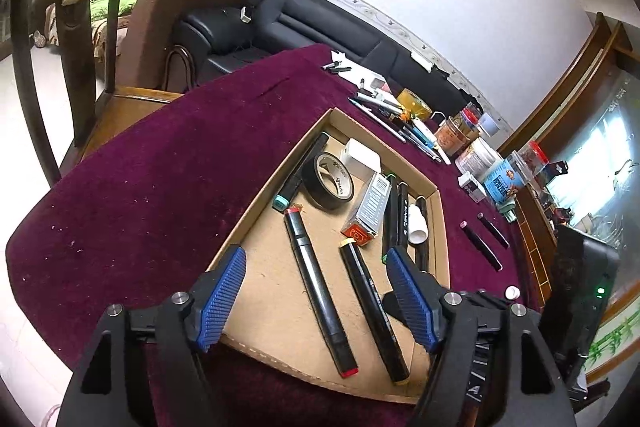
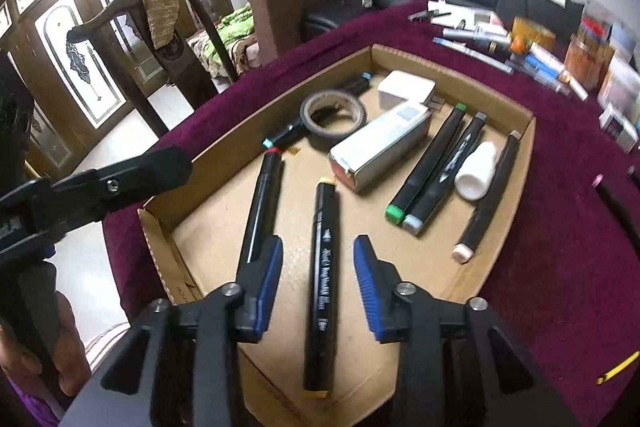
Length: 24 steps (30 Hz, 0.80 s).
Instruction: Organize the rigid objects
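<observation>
Left gripper (image 1: pixel 316 291): we are holding it above the near end of the cardboard tray (image 1: pixel 256 195), its blue pads (image 1: pixel 222 301) spread wide and gripping nothing.
Right gripper (image 2: pixel 318 275): we are hovering it over the near half of the tray (image 2: pixel 524 163) with jaws parted; the yellow-capped marker (image 2: pixel 322 279) is lying between the pads (image 2: pixel 370 289) without touching either that we can make out.
Yellow-capped marker: it is resting flat on the tray floor, running lengthwise toward us, also showing in the left view (image 1: pixel 374 311).
Red-capped marker (image 1: pixel 318 291): it is lying just left of the yellow one, roughly parallel; in the right view (image 2: pixel 262 203) its near end is passing behind the left pad.
Tape roll (image 2: pixel 333 117): it is sitting flat toward the far left of the tray, on top of a teal-tipped marker (image 2: pixel 296 131).
Silver box (image 2: pixel 380 149): it is lying on its side mid-tray, with a white block (image 2: pixel 406 89) just behind it.
Right side of tray: a green-capped marker (image 2: pixel 430 163) and a grey-blue-capped marker (image 2: pixel 448 173) are lying side by side, then a small white bottle (image 2: pixel 478 171) and a pale-capped marker (image 2: pixel 490 199) along the wall.
Outside the tray: two dark markers (image 1: pixel 482 247) are lying on the purple cloth (image 1: pixel 160 187) to the right, well apart from the tray; pens and jars (image 1: pixel 456 135) are crowding the far edge.
</observation>
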### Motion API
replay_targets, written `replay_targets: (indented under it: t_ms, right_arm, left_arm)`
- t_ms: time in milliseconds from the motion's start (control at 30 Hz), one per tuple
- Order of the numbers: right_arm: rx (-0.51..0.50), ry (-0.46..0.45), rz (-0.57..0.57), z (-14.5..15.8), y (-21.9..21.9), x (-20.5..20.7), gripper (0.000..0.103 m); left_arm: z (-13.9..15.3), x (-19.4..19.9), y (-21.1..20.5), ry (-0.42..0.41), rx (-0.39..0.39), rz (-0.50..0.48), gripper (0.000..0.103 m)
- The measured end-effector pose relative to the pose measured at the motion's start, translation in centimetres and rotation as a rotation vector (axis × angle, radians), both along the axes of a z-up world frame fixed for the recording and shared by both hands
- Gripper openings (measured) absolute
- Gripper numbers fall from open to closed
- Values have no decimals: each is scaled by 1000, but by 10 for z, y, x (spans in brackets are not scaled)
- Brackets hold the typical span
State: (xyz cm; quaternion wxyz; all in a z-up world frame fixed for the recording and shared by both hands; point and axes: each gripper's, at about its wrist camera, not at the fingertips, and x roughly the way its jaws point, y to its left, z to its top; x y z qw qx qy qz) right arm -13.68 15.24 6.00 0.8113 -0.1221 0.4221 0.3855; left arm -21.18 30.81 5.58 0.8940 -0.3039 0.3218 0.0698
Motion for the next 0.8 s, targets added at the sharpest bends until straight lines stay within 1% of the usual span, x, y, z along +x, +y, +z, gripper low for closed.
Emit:
replay_targets:
  t_ms: [133, 300, 400, 567, 633, 800]
  right_arm:
    - [-1, -59, -17, 8, -7, -4, 49]
    - [-23, -130, -58, 13, -18, -6, 54]
    - [-35, -165, -89, 15, -26, -5, 59]
    - [-58, -214, -136, 17, -41, -2, 61]
    - [-66, -226, -151, 16, -46, -1, 63]
    - [-88, -251, -185, 13, -59, 5, 64]
  left_arm:
    - [0, -1, -1, 2, 5, 5, 77]
    - [1, -1, -6, 11, 24, 3, 78]
    - [3, -2, -9, 14, 40, -1, 78]
    - [7, 1, -21, 18, 79, -13, 79]
    - [9, 2, -26, 20, 91, -18, 80]
    - [12, 6, -36, 30, 122, -30, 80]
